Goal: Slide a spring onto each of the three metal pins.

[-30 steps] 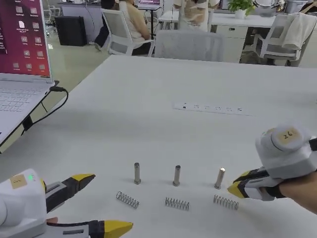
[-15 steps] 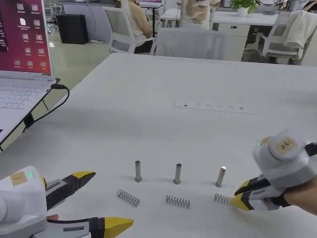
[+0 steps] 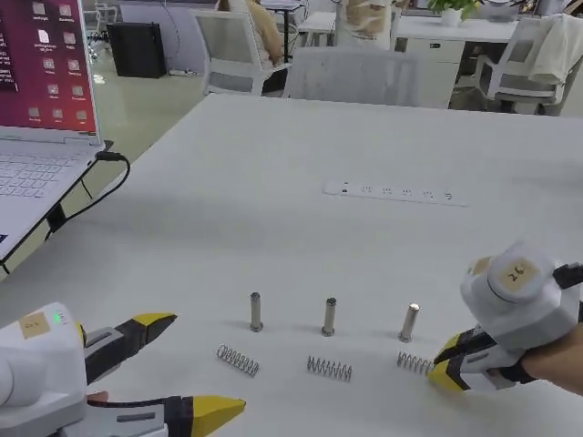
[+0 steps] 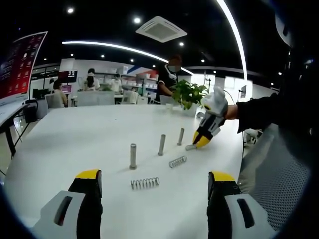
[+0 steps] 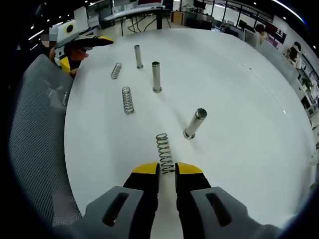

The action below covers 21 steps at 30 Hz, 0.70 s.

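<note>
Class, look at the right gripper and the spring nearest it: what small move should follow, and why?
Probably pinch and lift that spring. The right gripper has its jaws close together about the spring's near end, though a firm grip cannot be told; the spring lies flat beside the bare nearest pin.

The left gripper point(image 3: 199, 366) and right gripper point(image 3: 442, 366) have yellow tips, black jaws and pale grey-white bodies, each spring point(image 3: 328, 368) and pin point(image 3: 329, 316) is silvery, the table point(image 3: 273, 182) plain white, the laptop screen point(image 3: 46, 55) magenta.
</note>
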Each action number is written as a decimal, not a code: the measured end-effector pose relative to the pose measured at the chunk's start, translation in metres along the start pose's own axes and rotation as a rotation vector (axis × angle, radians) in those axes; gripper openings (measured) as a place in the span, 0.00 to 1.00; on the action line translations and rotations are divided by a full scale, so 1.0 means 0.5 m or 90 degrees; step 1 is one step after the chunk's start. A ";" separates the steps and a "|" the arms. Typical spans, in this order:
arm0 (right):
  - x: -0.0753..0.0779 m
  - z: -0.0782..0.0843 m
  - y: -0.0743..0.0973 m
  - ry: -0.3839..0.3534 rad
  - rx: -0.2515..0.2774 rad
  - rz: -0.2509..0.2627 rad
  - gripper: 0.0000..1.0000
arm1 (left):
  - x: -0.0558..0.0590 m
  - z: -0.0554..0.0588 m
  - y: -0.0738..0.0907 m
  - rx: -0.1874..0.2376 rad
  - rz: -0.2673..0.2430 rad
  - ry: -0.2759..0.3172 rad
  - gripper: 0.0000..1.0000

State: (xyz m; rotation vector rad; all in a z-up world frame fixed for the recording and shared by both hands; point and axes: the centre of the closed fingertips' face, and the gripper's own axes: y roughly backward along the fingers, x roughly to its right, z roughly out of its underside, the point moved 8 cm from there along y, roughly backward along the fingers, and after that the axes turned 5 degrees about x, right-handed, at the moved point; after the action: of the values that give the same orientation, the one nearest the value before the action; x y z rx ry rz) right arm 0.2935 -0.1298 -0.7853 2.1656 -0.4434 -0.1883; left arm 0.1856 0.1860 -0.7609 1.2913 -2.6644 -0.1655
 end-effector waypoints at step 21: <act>-0.004 0.001 -0.003 0.039 -0.014 -0.004 0.08 | 0.004 0.004 -0.001 -0.006 0.014 -0.001 0.83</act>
State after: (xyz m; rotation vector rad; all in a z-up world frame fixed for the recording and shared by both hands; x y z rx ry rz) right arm 0.2918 -0.1285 -0.7868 2.1458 -0.3978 -0.1285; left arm 0.1843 0.1841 -0.7627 1.2584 -2.6754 -0.1760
